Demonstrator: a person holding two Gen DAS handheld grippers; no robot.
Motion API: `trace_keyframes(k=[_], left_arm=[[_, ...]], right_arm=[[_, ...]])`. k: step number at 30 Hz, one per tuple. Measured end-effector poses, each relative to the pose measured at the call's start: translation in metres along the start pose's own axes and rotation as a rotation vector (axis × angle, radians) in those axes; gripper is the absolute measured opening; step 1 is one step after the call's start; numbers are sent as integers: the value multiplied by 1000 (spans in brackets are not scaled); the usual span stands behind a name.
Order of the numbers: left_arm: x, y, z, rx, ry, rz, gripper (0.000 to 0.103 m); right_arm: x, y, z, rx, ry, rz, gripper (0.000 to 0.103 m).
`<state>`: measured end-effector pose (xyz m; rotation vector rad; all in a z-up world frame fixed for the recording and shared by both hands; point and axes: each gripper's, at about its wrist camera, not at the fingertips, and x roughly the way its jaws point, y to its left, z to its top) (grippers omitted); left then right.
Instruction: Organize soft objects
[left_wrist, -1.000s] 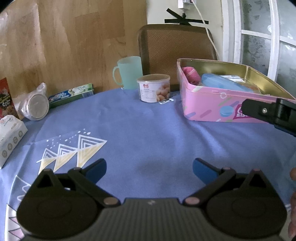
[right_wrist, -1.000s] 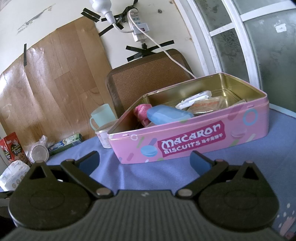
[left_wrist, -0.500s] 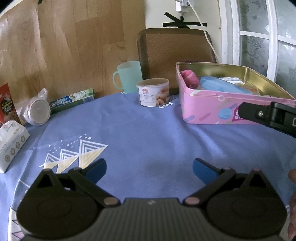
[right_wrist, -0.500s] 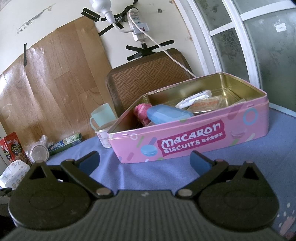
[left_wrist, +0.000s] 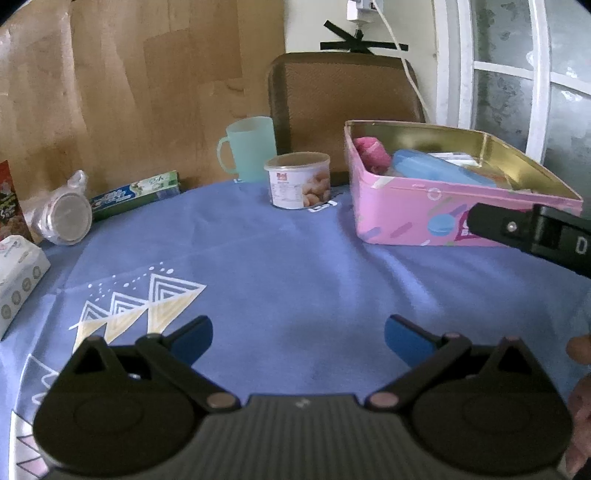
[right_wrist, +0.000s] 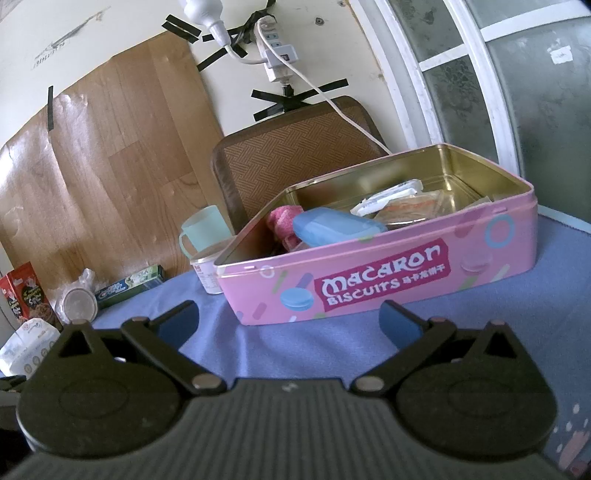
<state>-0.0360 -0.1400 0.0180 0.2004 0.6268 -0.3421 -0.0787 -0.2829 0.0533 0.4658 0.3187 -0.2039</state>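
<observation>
Both grippers have their blue fingers wide apart and hold nothing: the left gripper (left_wrist: 298, 334) over bare blue cloth (left_wrist: 288, 266), the right gripper (right_wrist: 289, 321) just before the pink tin (right_wrist: 388, 280). Inside the tin lie a pink soft thing (right_wrist: 282, 223) at the left end, a blue case (right_wrist: 334, 229) beside it, and flat packets (right_wrist: 402, 201) further right. Beyond the tin stand a can (left_wrist: 298, 181) and a green mug (left_wrist: 248, 149). Far left lie a tissue pack (left_wrist: 18, 273) and a toothpaste box (left_wrist: 135, 194).

tin (right_wrist: 388, 273): 1 | mug (left_wrist: 251, 147): 1 | can (left_wrist: 298, 181): 1 | chair (left_wrist: 343, 96): 1
</observation>
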Motion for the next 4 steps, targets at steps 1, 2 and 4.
trace_keyframes(k=[1,2,4], left_arm=[[-1,0,0,2,-6,-1,103],[-2,0,0,3,-9,-4,103],[-2,0,1,6,-11,-21,103]], right_arm=[[0,0,0,-2,-1,0,103],[0,1,0,-3,-1,0,103],[1,1,0,-3,-1,1,103]])
